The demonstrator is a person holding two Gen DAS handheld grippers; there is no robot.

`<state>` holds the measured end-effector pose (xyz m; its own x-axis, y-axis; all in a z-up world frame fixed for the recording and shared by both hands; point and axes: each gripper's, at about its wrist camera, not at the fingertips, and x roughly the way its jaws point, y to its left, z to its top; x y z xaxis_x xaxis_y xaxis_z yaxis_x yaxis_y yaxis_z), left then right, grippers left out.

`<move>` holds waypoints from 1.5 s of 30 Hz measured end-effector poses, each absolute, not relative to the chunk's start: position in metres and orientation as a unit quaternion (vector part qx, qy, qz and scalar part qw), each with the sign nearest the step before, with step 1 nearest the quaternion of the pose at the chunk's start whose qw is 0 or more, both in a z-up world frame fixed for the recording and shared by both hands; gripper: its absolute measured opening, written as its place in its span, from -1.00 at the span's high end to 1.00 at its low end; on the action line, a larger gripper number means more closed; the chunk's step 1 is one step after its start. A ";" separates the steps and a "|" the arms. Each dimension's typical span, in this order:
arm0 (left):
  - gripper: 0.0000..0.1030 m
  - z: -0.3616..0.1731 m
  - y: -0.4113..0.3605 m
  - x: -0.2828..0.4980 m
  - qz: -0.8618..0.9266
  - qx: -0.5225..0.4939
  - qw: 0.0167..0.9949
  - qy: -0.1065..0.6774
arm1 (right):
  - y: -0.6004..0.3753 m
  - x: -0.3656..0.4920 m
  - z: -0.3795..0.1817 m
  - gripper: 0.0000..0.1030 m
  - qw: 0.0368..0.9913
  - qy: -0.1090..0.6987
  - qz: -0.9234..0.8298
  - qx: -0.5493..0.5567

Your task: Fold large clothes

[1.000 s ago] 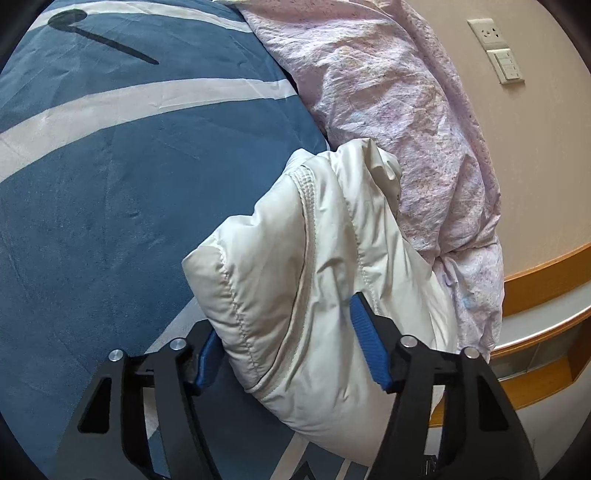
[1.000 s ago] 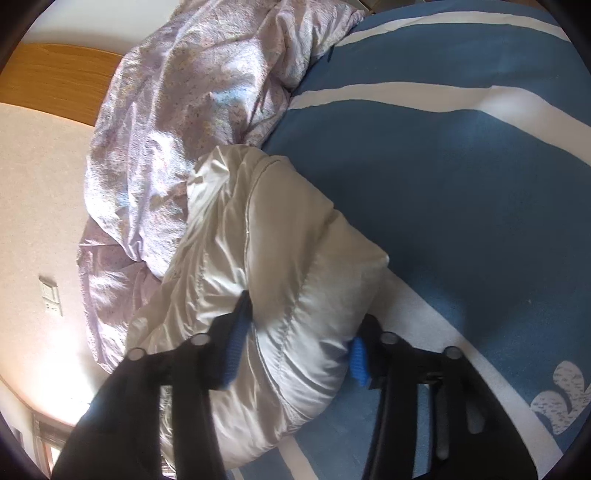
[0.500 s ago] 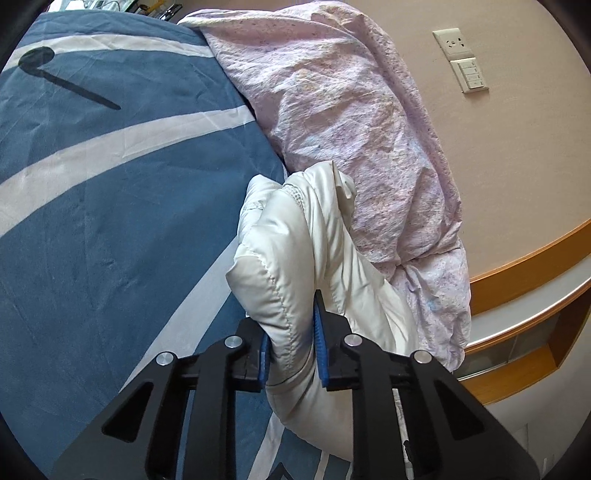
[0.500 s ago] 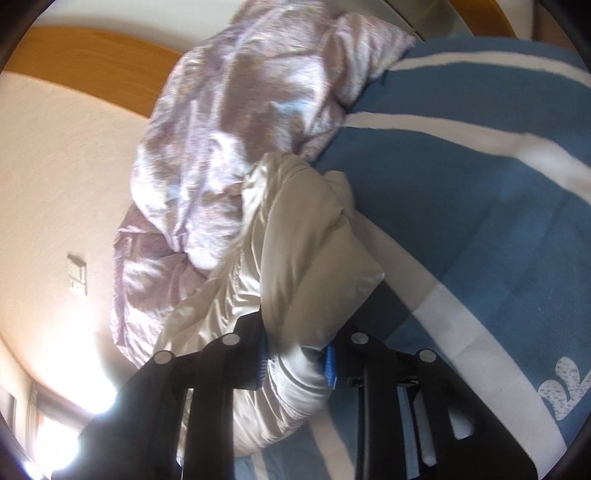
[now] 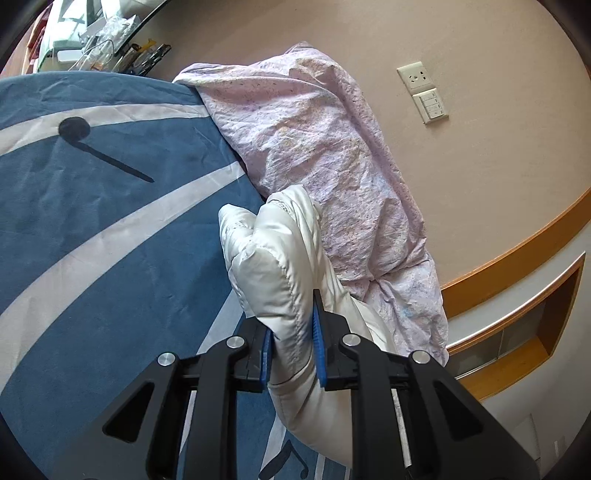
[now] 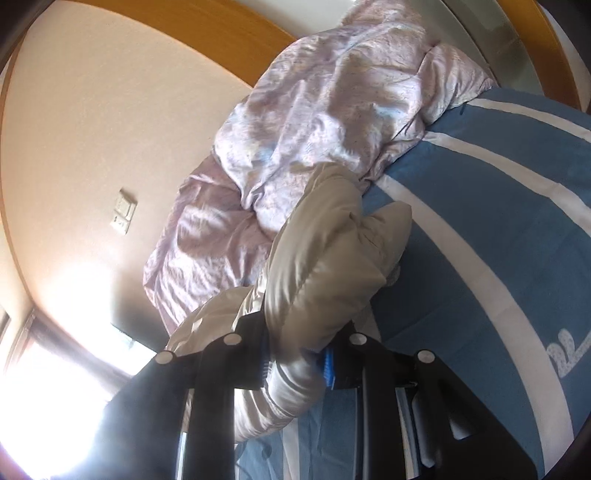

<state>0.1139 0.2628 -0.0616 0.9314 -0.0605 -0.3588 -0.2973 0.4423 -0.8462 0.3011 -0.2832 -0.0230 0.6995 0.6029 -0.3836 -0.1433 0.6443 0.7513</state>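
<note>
A puffy white padded jacket (image 5: 273, 258) lies bunched on the blue bed cover (image 5: 110, 229) beside a pink duvet. My left gripper (image 5: 291, 325) is shut on a thick quilted fold of it, blue pads pressed into both sides, and the fold is raised off the cover. In the right wrist view the same jacket (image 6: 325, 273) looks cream and shaded. My right gripper (image 6: 297, 354) is shut on another padded fold, which bulges up past the fingers. The rest of the jacket hangs down toward the bed cover (image 6: 480, 240). Neither gripper shows in the other's view.
A crumpled pink duvet (image 5: 314, 147) (image 6: 332, 110) is heaped along the wall side of the bed, touching the jacket. The beige wall carries a socket and switch plate (image 5: 428, 107) and a wooden band (image 5: 517, 251). A cluttered shelf (image 5: 103, 33) stands beyond the bed. A bright window (image 6: 55, 369) glares.
Both grippers closed from wide around the jacket to tight on its folds, then rose, lifting the pinched folds off the cover. More wall and room now show.
</note>
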 end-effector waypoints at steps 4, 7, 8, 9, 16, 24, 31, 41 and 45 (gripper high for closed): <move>0.67 -0.067 0.263 0.086 0.069 -0.523 0.831 0.175 | -0.286 0.279 -0.032 0.57 0.842 0.334 0.225 0.360; 0.67 -0.073 0.263 0.073 0.068 -0.529 0.826 0.182 | -0.289 0.264 -0.041 0.57 0.838 0.343 0.223 0.361; 0.67 -0.075 0.264 0.070 0.067 -0.532 0.824 0.183 | -0.289 0.261 -0.042 0.57 0.838 0.346 0.222 0.360; 0.67 -0.076 0.264 0.067 0.067 -0.535 0.822 0.183 | -0.291 0.257 -0.044 0.57 0.837 0.348 0.221 0.360; 0.67 -0.087 0.263 0.045 0.071 -0.547 0.813 0.185 | -0.295 0.236 -0.054 0.57 0.833 0.365 0.217 0.354; 0.65 -0.110 0.263 0.035 0.086 -0.559 0.801 0.197 | -0.297 0.226 -0.070 0.53 0.838 0.382 0.197 0.337; 0.43 -0.116 0.261 0.034 0.099 -0.558 0.798 0.204 | -0.299 0.221 -0.078 -0.03 0.854 0.394 0.153 0.304; -0.36 -0.111 0.260 0.034 0.145 -0.515 0.818 0.211 | -0.297 0.217 -0.036 -0.36 0.916 0.341 0.059 0.205; -0.40 -0.109 0.260 0.036 0.155 -0.499 0.825 0.216 | -0.250 0.222 -0.014 -0.35 0.929 0.332 0.103 0.125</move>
